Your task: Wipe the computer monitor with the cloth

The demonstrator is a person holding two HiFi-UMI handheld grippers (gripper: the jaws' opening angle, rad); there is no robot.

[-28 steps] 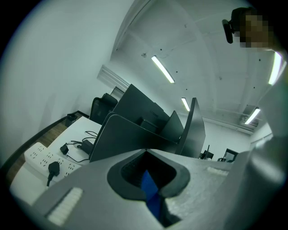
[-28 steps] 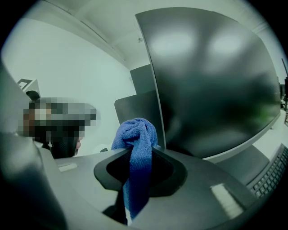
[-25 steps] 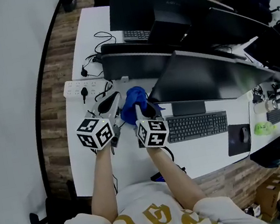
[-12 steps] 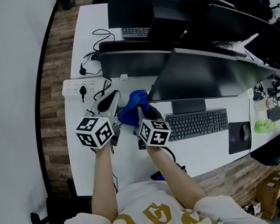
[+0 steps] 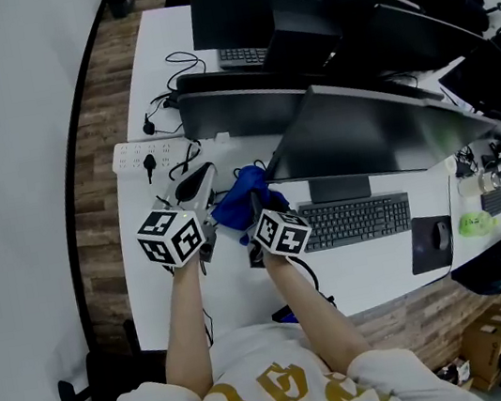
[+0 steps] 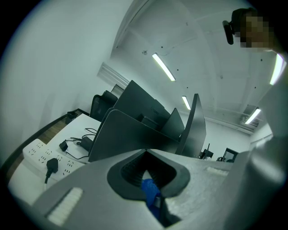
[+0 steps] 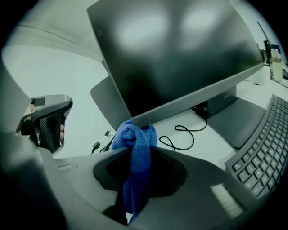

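Above a white counter (image 5: 152, 68), a wide, glossy black monitor (image 5: 363, 133) meets a bunched, nubby blue cloth (image 5: 239, 201) at its lower corner (the power strip (image 5: 150, 154) side), the right hand-held gripper (image 7: 137, 155) clamped on the fabric, the left hand-held gripper (image 5: 201, 178) closed on a blue sliver.
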